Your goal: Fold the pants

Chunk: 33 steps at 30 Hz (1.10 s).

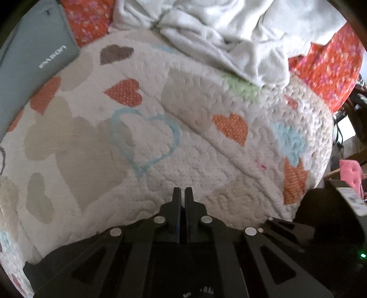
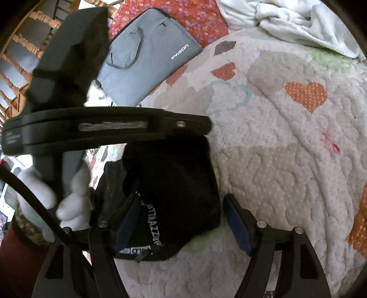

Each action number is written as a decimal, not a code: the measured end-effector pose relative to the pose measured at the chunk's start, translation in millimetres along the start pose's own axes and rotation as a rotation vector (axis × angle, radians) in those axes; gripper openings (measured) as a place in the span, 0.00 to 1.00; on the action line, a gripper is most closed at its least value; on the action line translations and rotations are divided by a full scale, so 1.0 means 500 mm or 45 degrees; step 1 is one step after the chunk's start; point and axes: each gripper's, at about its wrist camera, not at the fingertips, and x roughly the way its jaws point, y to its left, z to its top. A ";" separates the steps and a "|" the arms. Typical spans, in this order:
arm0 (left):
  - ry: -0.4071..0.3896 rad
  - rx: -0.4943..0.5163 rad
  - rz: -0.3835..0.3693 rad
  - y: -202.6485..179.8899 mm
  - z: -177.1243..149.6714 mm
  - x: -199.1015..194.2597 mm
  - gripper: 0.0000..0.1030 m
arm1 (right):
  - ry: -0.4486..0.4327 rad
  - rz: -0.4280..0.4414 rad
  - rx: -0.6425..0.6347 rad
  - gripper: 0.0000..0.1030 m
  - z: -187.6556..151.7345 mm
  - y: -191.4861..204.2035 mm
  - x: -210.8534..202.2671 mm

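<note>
One pair of black pants [image 2: 169, 188], folded into a compact bundle with white lettering along one band, lies on the heart-patterned quilt [image 2: 275, 160] and serves as the reference object. Nearest the right wrist camera, the right gripper [image 2: 181, 220] stands released, its two fingers spread wide: one blue-padded finger [image 2: 127, 217] rests against the bundle's left part, the other [image 2: 237, 223] sits just beside its right edge on bare quilt. Immediately left of the pants, one white-gloved hand [image 2: 73, 206] grips the handle of the second tool, whose black body crosses above the bundle. That tool is the left gripper [image 1: 182, 194]; in the left wrist view its two fingers are clenched together with nothing between them, held over the quilt [image 1: 160, 149], and the pants do not appear in that view. Beyond the pants, up and to the left, lies one grey laptop sleeve [image 2: 149, 57], partly on the quilt and partly on an orange floral sheet [image 2: 195, 20]. Farthest from the pants, up and to the right, one crumpled white blanket [image 2: 298, 20] is heaped at the quilt's far edge.
</note>
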 end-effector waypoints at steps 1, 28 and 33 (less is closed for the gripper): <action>-0.017 -0.010 -0.004 -0.001 -0.004 -0.010 0.02 | -0.013 0.000 0.009 0.77 -0.002 -0.002 -0.002; -0.580 -0.656 0.014 0.284 -0.328 -0.403 0.00 | 0.212 0.317 -0.364 0.19 0.024 0.360 0.047; -0.653 -0.796 -0.019 0.363 -0.434 -0.435 0.27 | 0.303 0.309 -0.553 0.19 -0.032 0.481 0.132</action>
